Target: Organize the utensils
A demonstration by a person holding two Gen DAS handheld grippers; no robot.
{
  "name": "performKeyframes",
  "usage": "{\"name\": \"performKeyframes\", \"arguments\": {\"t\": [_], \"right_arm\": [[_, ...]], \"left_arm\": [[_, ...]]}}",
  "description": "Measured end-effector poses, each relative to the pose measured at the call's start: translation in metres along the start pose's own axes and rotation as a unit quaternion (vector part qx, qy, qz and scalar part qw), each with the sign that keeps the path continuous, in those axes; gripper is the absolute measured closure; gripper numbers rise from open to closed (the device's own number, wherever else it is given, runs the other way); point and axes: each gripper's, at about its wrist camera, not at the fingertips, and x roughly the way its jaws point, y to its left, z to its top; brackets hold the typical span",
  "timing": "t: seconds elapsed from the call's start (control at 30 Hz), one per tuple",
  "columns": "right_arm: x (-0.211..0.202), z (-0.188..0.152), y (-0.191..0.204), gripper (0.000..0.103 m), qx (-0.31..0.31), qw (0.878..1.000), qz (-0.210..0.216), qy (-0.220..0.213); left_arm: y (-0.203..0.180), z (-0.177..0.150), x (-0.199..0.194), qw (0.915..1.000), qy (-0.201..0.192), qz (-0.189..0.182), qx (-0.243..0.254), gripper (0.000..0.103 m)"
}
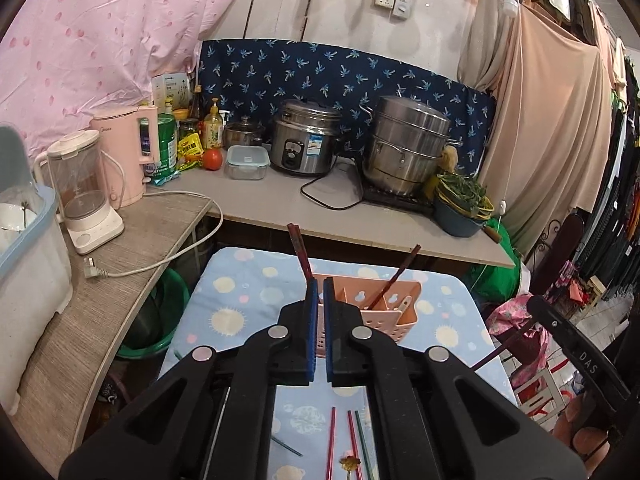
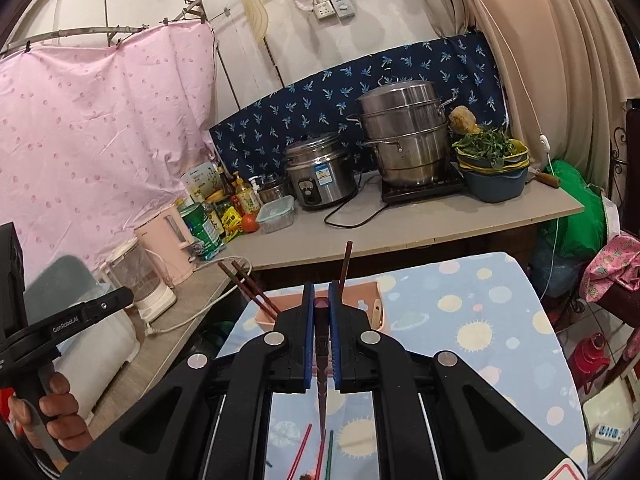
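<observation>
Filling the lower middle of both views, the surface (image 1: 248,280) wears a pale blue cloth printed with suns and planets, likely to keep utensils clean and stop them rolling. Behind it, across the middle of the frame, runs a grey counter (image 1: 280,196) crowded with cookware: a steel steamer pot (image 1: 406,144) and a rice cooker (image 1: 306,142), both pushed back against a navy leaf-print cloth. A pink kettle (image 1: 124,152) at left carries a small logo, too faint to read surely.

Just above centre stands the pink utensil holder (image 1: 384,300), its dividers keeping dark chopsticks (image 1: 298,250) upright and sorted. Loose coloured chopsticks (image 1: 352,440) lie at the bottom edge, not yet sorted.

At left in the right wrist view, the left gripper's (image 1: 320,282) frame reads "GenRobot.AI"; its jaws are pressed nearly together with nothing visible between the pads. At right in the left wrist view, the right gripper's (image 2: 320,292) body shows "DAS"; its jaws clamp a dark maroon chopstick (image 2: 322,368), lengthwise, presumably for dropping into the holder.
</observation>
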Motion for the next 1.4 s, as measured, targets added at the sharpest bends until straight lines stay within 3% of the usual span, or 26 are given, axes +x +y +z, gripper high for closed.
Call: {"name": "performKeyframes", "arguments": {"t": [0.2,0.47,0.6,0.77,0.93,1.23,1.4], "right_arm": [[-0.009,-0.015,0.001,0.096,-0.005,1.0,-0.005,0.004],[-0.019,-0.026,-0.004,0.096,0.004,1.0,-0.016,0.007],[-0.017,-0.029,-0.004,0.096,0.006,1.0,-0.02,0.012],[-0.007,-0.03,-0.003,0.096,0.003,0.999,-0.028,0.02],[0.005,-0.025,0.0,0.096,0.005,0.999,-0.027,0.025],[0.027,-0.006,0.029,0.096,-0.021,1.0,0.001,0.022],[0.039,-0.009,0.043,0.096,-0.028,0.999,0.018,0.037]], "left_arm": [[0.034,-0.032,0.015,0.9985,0.044,0.03,-0.014,0.1],[0.094,-0.097,0.044,0.9857,0.127,0.088,-0.067,0.099],[0.117,-0.118,0.06,0.9783,0.155,0.108,-0.085,0.075],[0.139,-0.126,0.08,0.9726,0.172,0.12,-0.1,0.068],[0.158,-0.127,0.105,0.9673,0.184,0.133,-0.114,0.055],[0.197,-0.133,0.156,0.9544,0.213,0.155,-0.141,0.053],[0.201,-0.136,0.174,0.9519,0.223,0.153,-0.145,0.054]]}}
